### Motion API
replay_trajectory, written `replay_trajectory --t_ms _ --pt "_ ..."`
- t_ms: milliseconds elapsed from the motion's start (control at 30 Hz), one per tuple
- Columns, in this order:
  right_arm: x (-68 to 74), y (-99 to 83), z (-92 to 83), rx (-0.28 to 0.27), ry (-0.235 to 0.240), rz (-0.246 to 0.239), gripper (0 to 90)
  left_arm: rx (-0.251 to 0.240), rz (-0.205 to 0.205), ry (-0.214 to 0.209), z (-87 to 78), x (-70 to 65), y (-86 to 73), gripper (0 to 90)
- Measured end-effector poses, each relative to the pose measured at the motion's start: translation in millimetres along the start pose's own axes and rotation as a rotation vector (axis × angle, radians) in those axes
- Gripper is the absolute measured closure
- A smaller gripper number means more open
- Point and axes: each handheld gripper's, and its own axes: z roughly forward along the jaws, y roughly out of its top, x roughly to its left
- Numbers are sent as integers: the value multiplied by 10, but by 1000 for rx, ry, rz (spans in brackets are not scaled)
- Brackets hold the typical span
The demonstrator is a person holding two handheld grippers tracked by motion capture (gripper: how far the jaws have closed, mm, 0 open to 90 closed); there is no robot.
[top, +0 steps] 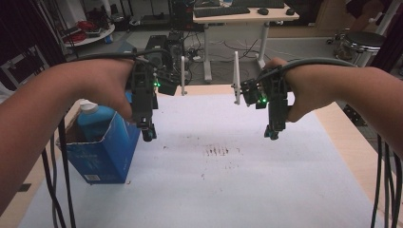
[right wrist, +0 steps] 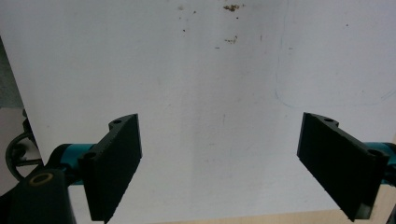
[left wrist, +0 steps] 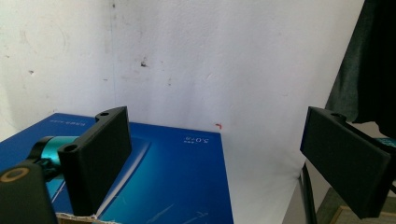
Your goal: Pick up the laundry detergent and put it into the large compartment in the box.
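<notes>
A person's two hands hold a gripper each above a table covered by a white sheet [top: 228, 190]. My left gripper [top: 148, 133] hangs pointing down beside the top of an open blue box [top: 107, 152]. In the left gripper view its jaws stand wide apart [left wrist: 215, 158] with nothing between them, and the blue box [left wrist: 173, 182] lies below. A blue bottle with a white cap [top: 92, 116] stands inside the box. My right gripper [top: 272, 132] hangs over the sheet at the right. Its jaws are also wide apart [right wrist: 219, 163] over the bare white sheet [right wrist: 210, 84].
Dark smudges [top: 218, 152] mark the middle of the sheet. Two white posts [top: 236, 78] stand at the table's far edge. Cables [top: 387, 185] hang at both sides. Behind the table is a desk [top: 247, 16] with a keyboard, and clutter on the floor.
</notes>
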Motion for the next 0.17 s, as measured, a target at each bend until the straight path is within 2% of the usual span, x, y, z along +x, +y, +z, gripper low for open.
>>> replay_trajectory --t_ms 167 --pt "10 11 -7 4 2 3 130 1 3 -3 14 -2 11 89"
